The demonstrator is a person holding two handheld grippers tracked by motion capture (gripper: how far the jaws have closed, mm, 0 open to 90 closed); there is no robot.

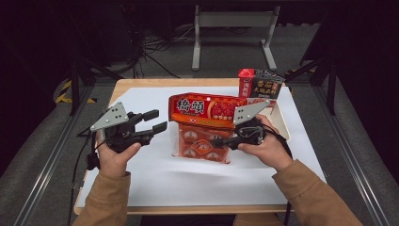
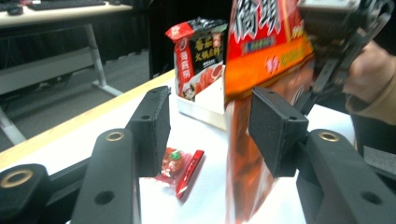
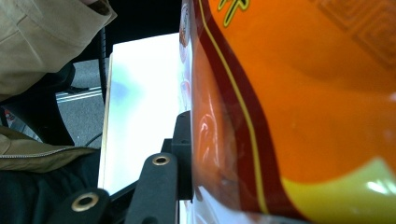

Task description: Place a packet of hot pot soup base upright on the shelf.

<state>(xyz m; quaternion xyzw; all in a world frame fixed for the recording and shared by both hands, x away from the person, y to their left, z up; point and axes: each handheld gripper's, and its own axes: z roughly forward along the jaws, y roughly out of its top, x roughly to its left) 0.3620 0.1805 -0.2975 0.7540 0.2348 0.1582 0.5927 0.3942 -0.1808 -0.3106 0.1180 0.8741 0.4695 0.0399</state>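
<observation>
While your right gripper (image 1: 225, 141) clamps the red bag (image 1: 207, 123) upright over mid-desk (image 1: 155, 179), your left gripper (image 1: 157, 121) stands apart just left, so the bag hangs free.

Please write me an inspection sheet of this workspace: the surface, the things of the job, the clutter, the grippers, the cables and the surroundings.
Surface: wooden table under a white sheet.
Job's things: large red and orange snack bag, lifted on edge, its lower end down at the sheet.
Clutter: small red sachet lying flat on the sheet; black and red packet standing in a white tray at the far right.
Grippers: left gripper open, nothing between the pads, apart from the bag; right gripper shut on the bag's side.
Cables: black cable trailing from the left gripper over the table's left edge; more on the floor behind.
Surroundings: dark room, grey floor, white bench frame behind the table.
</observation>
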